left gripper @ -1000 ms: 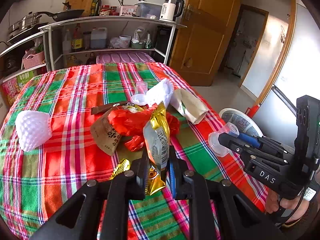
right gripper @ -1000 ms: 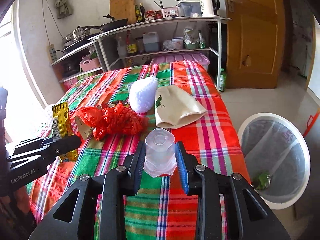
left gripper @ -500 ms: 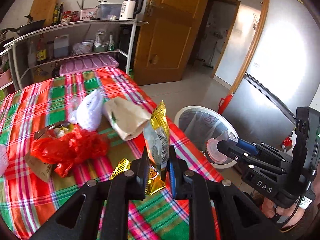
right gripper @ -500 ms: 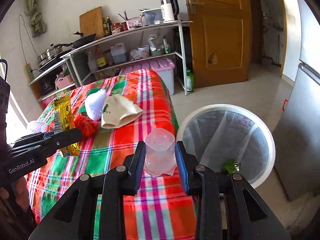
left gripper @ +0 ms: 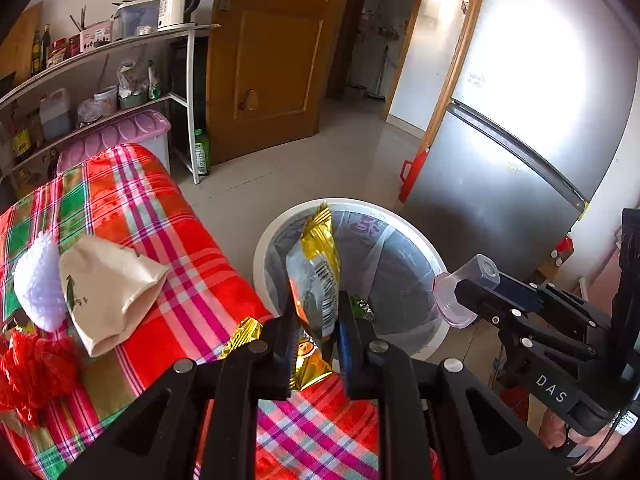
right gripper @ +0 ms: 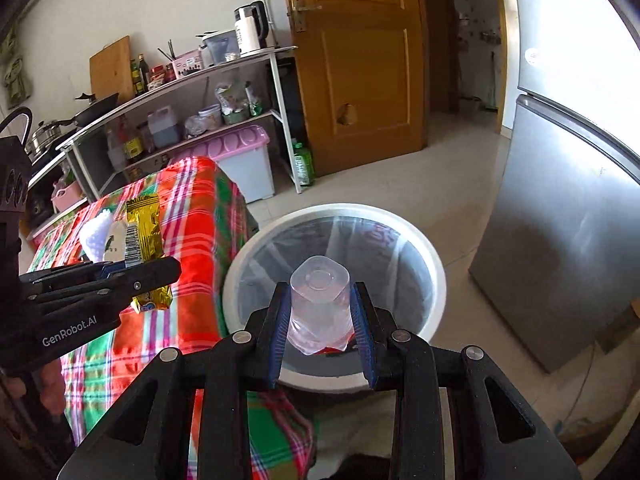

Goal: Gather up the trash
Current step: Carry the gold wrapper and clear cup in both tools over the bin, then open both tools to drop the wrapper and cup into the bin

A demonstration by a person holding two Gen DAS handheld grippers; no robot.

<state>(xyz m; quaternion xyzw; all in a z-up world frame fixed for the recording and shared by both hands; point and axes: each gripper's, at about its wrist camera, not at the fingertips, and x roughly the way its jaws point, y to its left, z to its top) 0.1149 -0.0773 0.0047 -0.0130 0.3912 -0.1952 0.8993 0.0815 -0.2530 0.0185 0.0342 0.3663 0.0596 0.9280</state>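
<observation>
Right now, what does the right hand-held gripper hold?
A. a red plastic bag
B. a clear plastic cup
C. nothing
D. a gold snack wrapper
B: the right hand-held gripper is shut on the clear plastic cup, bottom pointing forward, in front of the white trash bin.

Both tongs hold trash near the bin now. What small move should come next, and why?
Probably open the right tongs: their clear plastic cup appears to hang over the white bin, so it should fall inside. The left tongs grip the gold wrapper nearer the rim.
</observation>
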